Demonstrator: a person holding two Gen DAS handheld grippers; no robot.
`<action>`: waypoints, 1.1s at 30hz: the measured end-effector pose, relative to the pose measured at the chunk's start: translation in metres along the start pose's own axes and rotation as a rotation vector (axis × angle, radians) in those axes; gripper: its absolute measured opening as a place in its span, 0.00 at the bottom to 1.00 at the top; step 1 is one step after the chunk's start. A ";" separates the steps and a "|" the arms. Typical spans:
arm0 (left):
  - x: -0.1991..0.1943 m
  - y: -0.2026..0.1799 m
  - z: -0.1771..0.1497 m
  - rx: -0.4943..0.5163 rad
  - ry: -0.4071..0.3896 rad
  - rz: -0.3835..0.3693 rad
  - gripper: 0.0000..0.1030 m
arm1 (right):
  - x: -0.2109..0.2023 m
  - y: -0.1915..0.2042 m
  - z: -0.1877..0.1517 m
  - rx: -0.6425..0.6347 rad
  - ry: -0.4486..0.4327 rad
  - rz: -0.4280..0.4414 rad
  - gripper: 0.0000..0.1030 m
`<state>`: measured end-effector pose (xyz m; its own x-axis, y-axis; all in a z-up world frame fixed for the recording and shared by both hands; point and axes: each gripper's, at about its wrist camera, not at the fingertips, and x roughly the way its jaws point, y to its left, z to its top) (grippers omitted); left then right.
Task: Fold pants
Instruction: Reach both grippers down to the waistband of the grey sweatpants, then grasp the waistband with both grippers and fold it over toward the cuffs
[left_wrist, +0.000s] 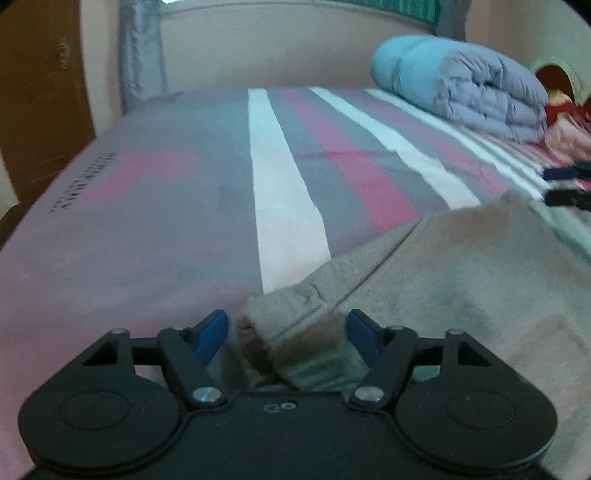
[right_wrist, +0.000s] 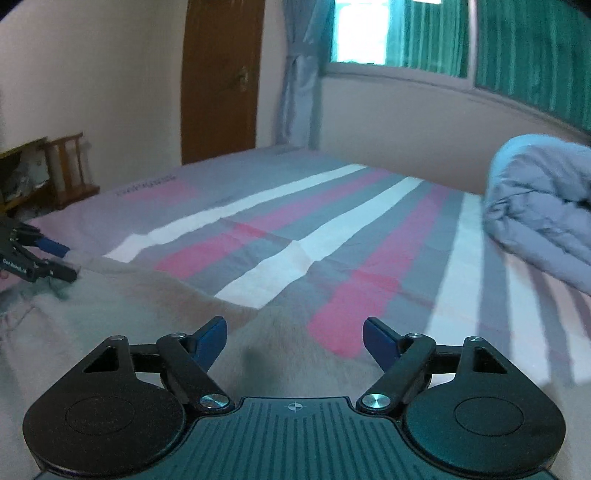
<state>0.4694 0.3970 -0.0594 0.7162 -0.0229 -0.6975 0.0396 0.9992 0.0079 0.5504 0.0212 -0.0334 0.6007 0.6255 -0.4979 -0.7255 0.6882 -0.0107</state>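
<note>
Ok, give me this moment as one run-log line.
pants: flat on bed | left gripper: open around pant corner | right gripper: open above pants | fold: not started

Beige fleecy pants (left_wrist: 424, 280) spread flat on the bed, cuffed hem forward.

The pants (left_wrist: 461, 273) are pale beige-grey. The bed (right_wrist: 332, 229) sheet carries white, grey and pink stripes over a lilac ground. The folded quilt (left_wrist: 469, 85) is light blue and lavender. Each hand-held gripper is black with blue fingertips (right_wrist: 212, 338). The door (right_wrist: 221, 74) is brown, and the curtains (right_wrist: 517, 51) are green.
</note>
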 end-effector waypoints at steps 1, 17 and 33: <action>0.004 0.001 0.000 0.006 0.008 -0.010 0.62 | 0.011 -0.001 0.002 -0.009 0.017 0.008 0.79; -0.020 0.007 0.002 0.045 -0.154 -0.126 0.14 | 0.047 0.003 -0.006 -0.096 0.155 0.072 0.11; -0.204 -0.060 -0.100 0.143 -0.342 -0.163 0.14 | -0.220 0.129 -0.067 -0.287 -0.066 0.012 0.11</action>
<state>0.2509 0.3447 0.0106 0.8822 -0.2147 -0.4192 0.2513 0.9673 0.0335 0.3024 -0.0524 0.0160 0.6051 0.6621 -0.4422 -0.7925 0.5541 -0.2549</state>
